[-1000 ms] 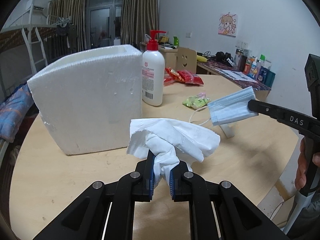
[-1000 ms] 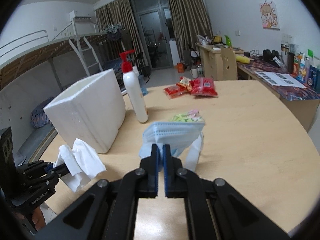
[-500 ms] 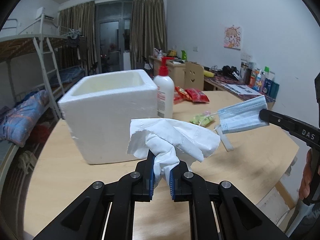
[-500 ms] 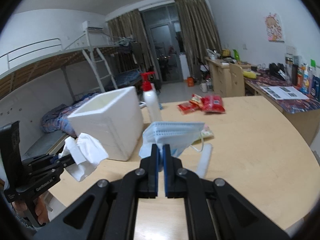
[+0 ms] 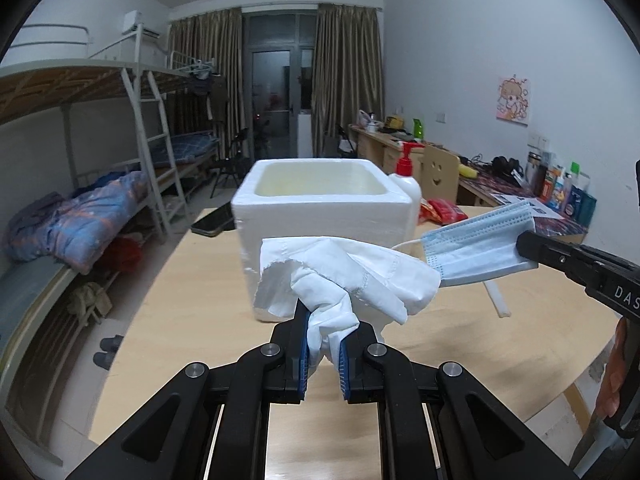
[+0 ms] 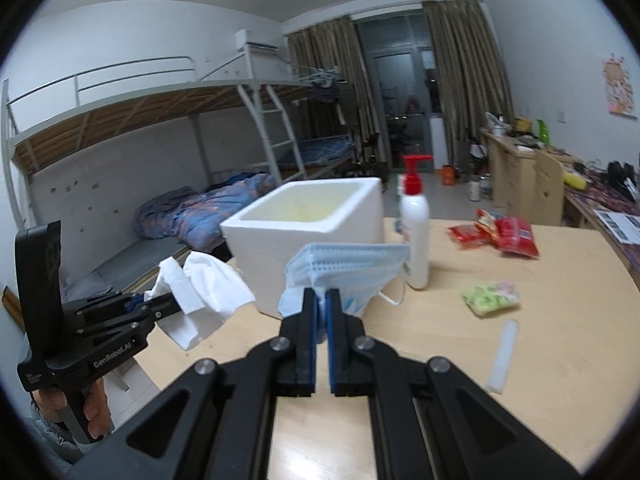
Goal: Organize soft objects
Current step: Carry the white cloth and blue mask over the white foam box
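My left gripper (image 5: pixel 323 344) is shut on a crumpled white tissue (image 5: pixel 340 276) and holds it in the air, in front of the open white foam box (image 5: pixel 324 204). The tissue also shows in the right wrist view (image 6: pixel 200 296), held by the left gripper (image 6: pixel 160 306). My right gripper (image 6: pixel 321 308) is shut on a blue face mask (image 6: pixel 348 272), held above the table near the box (image 6: pixel 308 236). In the left wrist view the mask (image 5: pixel 480 248) hangs from the right gripper (image 5: pixel 524 242) at the right. The box's inside looks empty.
A white pump bottle with a red top (image 6: pixel 416 232) stands right of the box. Red snack packets (image 6: pixel 500 234), a green packet (image 6: pixel 490 298) and a white strip (image 6: pixel 502 354) lie on the round wooden table (image 6: pixel 560 360). A dark phone (image 5: pixel 212 222) lies left of the box. Bunk beds stand behind.
Both grippers have risen with their loads, so the box's open top now shows. The tissue and mask stay gripped.
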`<state>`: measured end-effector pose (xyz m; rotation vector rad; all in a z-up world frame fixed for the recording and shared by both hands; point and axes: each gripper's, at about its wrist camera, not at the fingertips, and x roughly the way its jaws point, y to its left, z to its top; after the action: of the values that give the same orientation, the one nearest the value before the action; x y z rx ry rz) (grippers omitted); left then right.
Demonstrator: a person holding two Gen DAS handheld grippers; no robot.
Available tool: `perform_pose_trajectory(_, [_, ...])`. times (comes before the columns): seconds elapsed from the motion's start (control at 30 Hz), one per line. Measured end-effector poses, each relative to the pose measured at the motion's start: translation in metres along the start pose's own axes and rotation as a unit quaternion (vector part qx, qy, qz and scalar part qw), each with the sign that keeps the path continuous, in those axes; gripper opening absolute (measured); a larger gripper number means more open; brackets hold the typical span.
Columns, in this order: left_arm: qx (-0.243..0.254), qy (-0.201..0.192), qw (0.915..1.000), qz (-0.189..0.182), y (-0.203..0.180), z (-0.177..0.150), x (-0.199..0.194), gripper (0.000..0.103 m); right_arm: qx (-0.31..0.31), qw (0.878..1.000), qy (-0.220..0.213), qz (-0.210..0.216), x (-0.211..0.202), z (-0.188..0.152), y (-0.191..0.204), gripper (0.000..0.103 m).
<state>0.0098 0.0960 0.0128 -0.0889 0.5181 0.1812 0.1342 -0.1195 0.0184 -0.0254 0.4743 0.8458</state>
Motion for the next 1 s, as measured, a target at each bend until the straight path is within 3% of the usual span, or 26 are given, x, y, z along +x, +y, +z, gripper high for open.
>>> perform_pose_trajectory(0.27, [-0.005, -0.002, 1.0000, 0.002, 0.013, 0.005, -0.002, 0.012, -0.008, 1.000, -0.003, 0.004, 0.006, 0.009, 0.009, 0.006])
perform_pose_trajectory(0.7, [-0.003, -0.034, 0.9994, -0.003, 0.017, 0.055, -0.007, 0.012, -0.046, 0.998, -0.040, -0.005, 0.005, 0.054, 0.024, 0.006])
perform_pose_trajectory(1.0, [0.001, -0.043, 0.9991, -0.001, 0.019, 0.079, 0.002, 0.012, -0.045, 0.998, -0.046, -0.007, 0.015, 0.066, 0.019, 0.006])
